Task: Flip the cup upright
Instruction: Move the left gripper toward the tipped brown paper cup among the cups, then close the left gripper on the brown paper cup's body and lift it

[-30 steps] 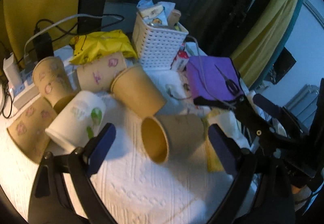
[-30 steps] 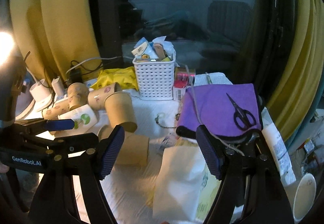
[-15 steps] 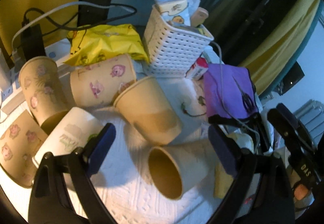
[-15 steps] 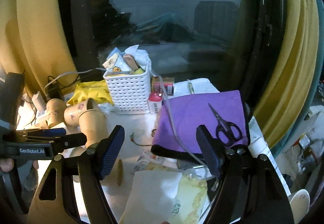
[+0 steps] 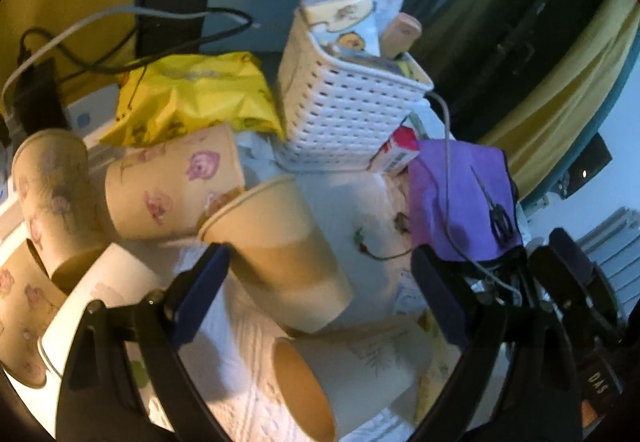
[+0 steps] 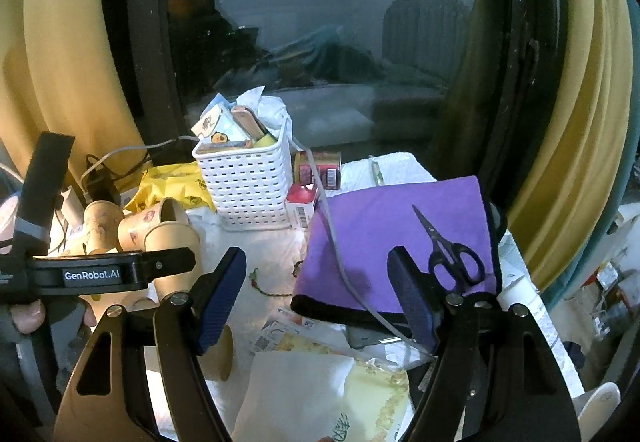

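Several paper cups lie tipped on the white cloth. A plain tan cup stands mouth down between my left gripper's open fingers; it also shows in the right wrist view. Another tan cup lies on its side below it, mouth toward me. Pig-printed cups and a white cup lie to the left. My right gripper is open and empty, over papers near the purple cloth. The left gripper's body shows at the left of the right wrist view.
A white basket full of packets stands behind the cups. A yellow bag lies left of it. Black scissors rest on the purple cloth. A grey cable crosses the cloth. Chargers and cables sit at far left.
My left gripper has moved forward, from around the lying tan cup to around the mouth-down tan cup. My right gripper has lifted and shifted right, toward the purple cloth.
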Available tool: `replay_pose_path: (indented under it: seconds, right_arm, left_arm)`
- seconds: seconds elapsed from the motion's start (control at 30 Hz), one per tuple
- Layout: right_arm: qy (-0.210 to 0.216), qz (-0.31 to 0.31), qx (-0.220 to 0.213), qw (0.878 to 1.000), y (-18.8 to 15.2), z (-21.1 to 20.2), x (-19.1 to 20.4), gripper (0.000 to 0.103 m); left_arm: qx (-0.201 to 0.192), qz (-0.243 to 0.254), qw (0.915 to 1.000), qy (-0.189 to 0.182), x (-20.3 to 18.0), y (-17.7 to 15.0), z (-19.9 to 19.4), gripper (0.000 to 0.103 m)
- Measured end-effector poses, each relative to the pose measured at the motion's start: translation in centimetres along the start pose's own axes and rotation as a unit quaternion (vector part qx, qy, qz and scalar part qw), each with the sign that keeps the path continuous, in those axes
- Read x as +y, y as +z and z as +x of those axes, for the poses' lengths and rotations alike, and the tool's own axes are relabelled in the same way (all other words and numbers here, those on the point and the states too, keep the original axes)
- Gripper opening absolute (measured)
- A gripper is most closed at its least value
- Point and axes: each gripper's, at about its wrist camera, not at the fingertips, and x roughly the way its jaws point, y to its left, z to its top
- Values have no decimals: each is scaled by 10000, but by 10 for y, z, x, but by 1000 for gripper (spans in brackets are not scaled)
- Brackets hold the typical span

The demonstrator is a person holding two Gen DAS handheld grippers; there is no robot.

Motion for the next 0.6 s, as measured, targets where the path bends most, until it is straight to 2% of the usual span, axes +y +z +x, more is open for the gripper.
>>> replay_pose_path:
  seconds: [0.07, 0.13, 0.3, 0.6]
  right_arm:
    - [7, 34, -8, 10000, 0, 0, -1, 76]
    - [20, 72, -22, 10000, -1, 0, -4, 76]
    - [34, 110, -44, 9999, -2, -2, -7, 76]
    - [106, 126, -60, 9998, -4, -3, -10, 76]
  left_arm:
    - [196, 49, 9998, 87, -1, -3, 11, 83]
    - [343, 102, 9993, 139, -3, -4, 21, 81]
    - [394, 220, 9987, 238, -6, 0, 32, 80]
    - [561, 167, 9983, 10, -7, 6, 39, 78]
